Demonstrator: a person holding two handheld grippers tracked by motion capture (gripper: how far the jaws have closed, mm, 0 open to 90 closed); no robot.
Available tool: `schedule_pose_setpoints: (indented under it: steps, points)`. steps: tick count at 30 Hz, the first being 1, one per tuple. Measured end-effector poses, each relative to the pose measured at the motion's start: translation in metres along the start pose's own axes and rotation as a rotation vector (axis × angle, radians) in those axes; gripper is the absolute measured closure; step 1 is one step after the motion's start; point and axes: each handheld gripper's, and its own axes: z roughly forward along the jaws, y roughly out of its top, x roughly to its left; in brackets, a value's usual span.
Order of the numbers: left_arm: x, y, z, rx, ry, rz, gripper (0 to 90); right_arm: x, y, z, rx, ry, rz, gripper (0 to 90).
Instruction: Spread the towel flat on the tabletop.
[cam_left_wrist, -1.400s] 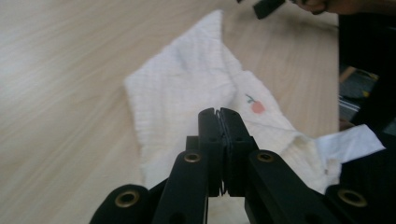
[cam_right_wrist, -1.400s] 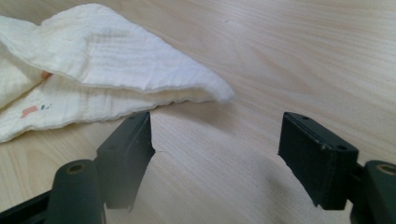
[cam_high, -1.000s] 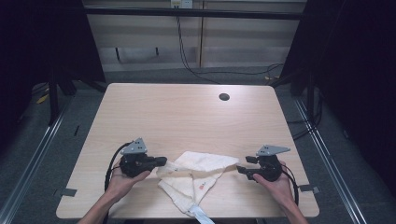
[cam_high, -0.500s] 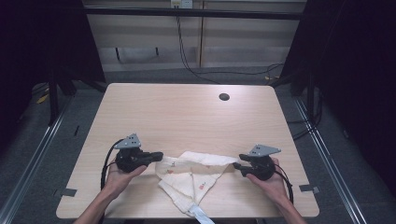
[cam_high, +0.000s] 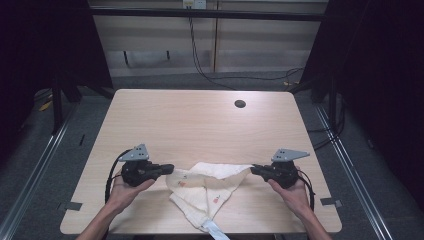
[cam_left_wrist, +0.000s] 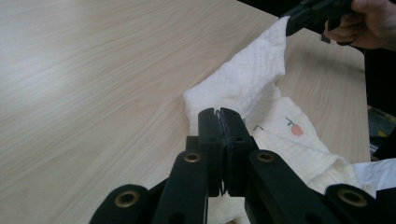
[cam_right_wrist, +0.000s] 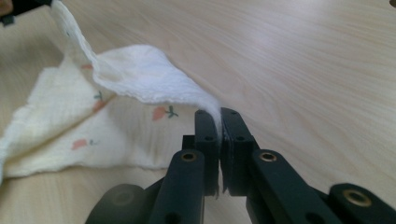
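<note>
Both corners of the cloth (cam_high: 207, 187) pinched: left gripper (cam_high: 167, 168) clamped; right gripper (cam_high: 255, 170) just closed on its corner; next, probably, lifting together, spreading evenly above the table (cam_high: 200, 120).

Left gripper (cam_high: 167, 169) and right gripper (cam_high: 255, 170) each pinch a corner of the cream cloth (cam_high: 207, 187) on the table (cam_high: 200, 120).

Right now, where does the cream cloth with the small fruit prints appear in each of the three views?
High view: the cloth lies at the near table edge, low centre, stretched between the left gripper and the right gripper.
Left gripper view: centre to lower right, a corner clamped in its own fingers.
Right gripper view: left half, an edge rising into its own fingers.
Shared landmark: the red fruit prints on the cloth.
</note>
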Motion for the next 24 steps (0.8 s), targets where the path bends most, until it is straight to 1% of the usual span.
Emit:
schedule_pose_setpoints:
  steps: [1,2,4,7,9,10,11,12,14,15,16,17,19,22,23,24]
  points:
    - [0.000,0.001,-0.001,-0.003,0.002,0.001,88.9,0.000,0.003,-0.002,-0.007,0.016,0.006,86.8]
    - [-0.001,0.003,-0.002,-0.003,0.003,0.001,88.9,0.000,0.006,-0.004,-0.017,0.023,0.001,86.6]
    - [-0.001,0.008,-0.006,-0.005,0.023,0.019,88.9,0.000,0.013,-0.009,-0.038,0.034,-0.004,86.9]
    - [0.001,0.017,-0.014,-0.022,0.025,0.038,88.9,0.000,0.024,-0.017,-0.074,0.054,-0.010,87.4]
    - [0.001,0.020,-0.019,-0.042,0.027,0.038,88.9,-0.002,0.032,-0.022,-0.098,0.073,-0.006,87.5]
    - [0.001,0.022,-0.021,-0.052,0.030,0.039,88.9,-0.002,0.037,-0.024,-0.106,0.083,0.000,87.4]
    - [0.002,0.023,-0.023,-0.058,0.034,0.039,88.9,-0.003,0.042,-0.025,-0.102,0.090,-0.003,87.4]
    - [0.002,0.025,-0.025,-0.069,0.037,0.040,88.9,-0.003,0.046,-0.028,-0.104,0.086,-0.015,87.4]
    - [0.003,0.029,-0.031,-0.100,0.038,0.034,88.9,-0.003,0.057,-0.033,-0.118,0.094,-0.017,87.5]
    - [0.003,0.031,-0.033,-0.114,0.042,0.040,88.9,-0.003,0.062,-0.036,-0.127,0.088,-0.025,87.5]
    - [0.002,0.033,-0.036,-0.131,0.047,0.040,88.9,-0.003,0.067,-0.040,-0.140,0.095,-0.025,87.5]
    - [0.000,0.036,-0.037,-0.144,0.039,0.038,88.9,-0.003,0.072,-0.042,-0.145,0.099,-0.025,87.6]
    - [-0.004,0.042,-0.037,-0.151,0.039,0.053,88.9,-0.002,0.080,-0.047,-0.155,0.100,-0.028,87.7]
    - [-0.007,0.054,-0.039,-0.185,0.029,0.066,89.0,0.002,0.094,-0.052,-0.152,0.088,-0.051,87.8]
    - [-0.008,0.058,-0.041,-0.186,0.038,0.078,88.9,0.003,0.099,-0.055,-0.153,0.089,-0.062,87.8]
    - [-0.009,0.063,-0.043,-0.193,0.042,0.082,89.0,0.004,0.103,-0.058,-0.160,0.084,-0.067,87.8]
